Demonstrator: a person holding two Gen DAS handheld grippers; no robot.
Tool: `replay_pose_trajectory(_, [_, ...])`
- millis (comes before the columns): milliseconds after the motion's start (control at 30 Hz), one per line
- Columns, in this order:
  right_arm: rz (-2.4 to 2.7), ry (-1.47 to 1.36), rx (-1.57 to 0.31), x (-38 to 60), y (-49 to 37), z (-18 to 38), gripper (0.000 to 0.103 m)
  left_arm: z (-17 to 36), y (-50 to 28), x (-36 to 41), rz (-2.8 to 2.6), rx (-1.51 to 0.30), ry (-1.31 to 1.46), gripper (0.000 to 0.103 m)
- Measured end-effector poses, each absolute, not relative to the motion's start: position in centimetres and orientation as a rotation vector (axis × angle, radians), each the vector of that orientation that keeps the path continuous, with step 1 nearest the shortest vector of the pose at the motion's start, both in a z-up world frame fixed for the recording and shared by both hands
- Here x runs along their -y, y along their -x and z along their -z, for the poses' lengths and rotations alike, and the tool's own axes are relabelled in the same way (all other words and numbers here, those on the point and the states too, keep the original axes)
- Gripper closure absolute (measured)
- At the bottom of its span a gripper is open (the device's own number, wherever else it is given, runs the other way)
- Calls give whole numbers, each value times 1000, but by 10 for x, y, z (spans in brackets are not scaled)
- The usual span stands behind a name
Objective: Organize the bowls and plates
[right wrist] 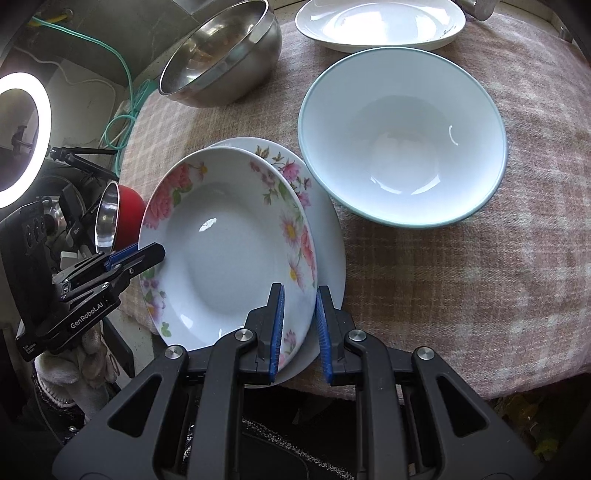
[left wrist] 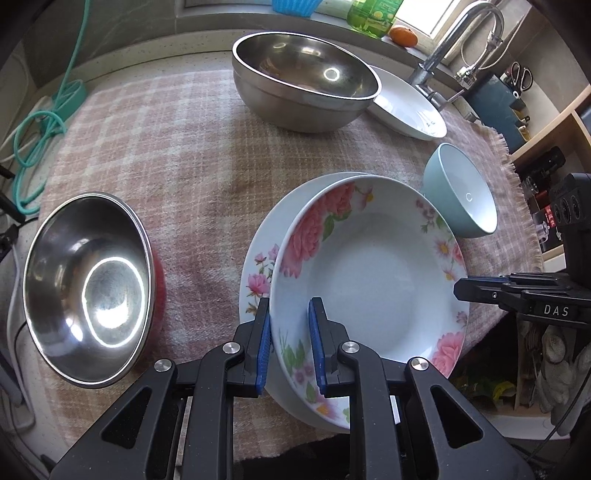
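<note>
A floral deep plate (left wrist: 369, 280) (right wrist: 229, 251) lies tilted on top of a second floral plate (left wrist: 255, 266) (right wrist: 328, 236) on the checked cloth. My left gripper (left wrist: 290, 343) is shut on the upper plate's near-left rim. My right gripper (right wrist: 299, 328) straddles the opposite rim of the upper plate, jaws slightly apart, a small gap showing at the right pad. A teal bowl (left wrist: 461, 192) (right wrist: 402, 136) stands to the right. A white plate (left wrist: 406, 103) (right wrist: 380, 22) lies at the back.
Stacked steel bowls (left wrist: 303, 81) (right wrist: 221, 55) stand at the back. A steel bowl with a red outside (left wrist: 88, 288) (right wrist: 118, 214) stands at the left. A faucet (left wrist: 454, 40) and sink edge are far right. The cloth's front edge (right wrist: 480, 387) overhangs the counter.
</note>
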State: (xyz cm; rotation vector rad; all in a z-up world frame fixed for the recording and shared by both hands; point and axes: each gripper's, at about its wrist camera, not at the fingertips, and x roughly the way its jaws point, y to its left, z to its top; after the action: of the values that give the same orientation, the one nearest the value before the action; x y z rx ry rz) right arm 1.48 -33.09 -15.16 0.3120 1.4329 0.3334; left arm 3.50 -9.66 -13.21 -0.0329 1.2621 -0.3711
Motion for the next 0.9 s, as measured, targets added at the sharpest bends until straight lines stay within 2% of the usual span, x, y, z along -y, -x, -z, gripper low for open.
replay_pose_trajectory(733, [-366, -320, -1377, 345, -10, 130, 83, 119, -38, 94, 348, -1225, 39, 86])
replay_pose_trajectory(900, [-380, -302, -1311, 359, -8, 104, 75, 104, -41, 94, 358, -1198, 55, 86])
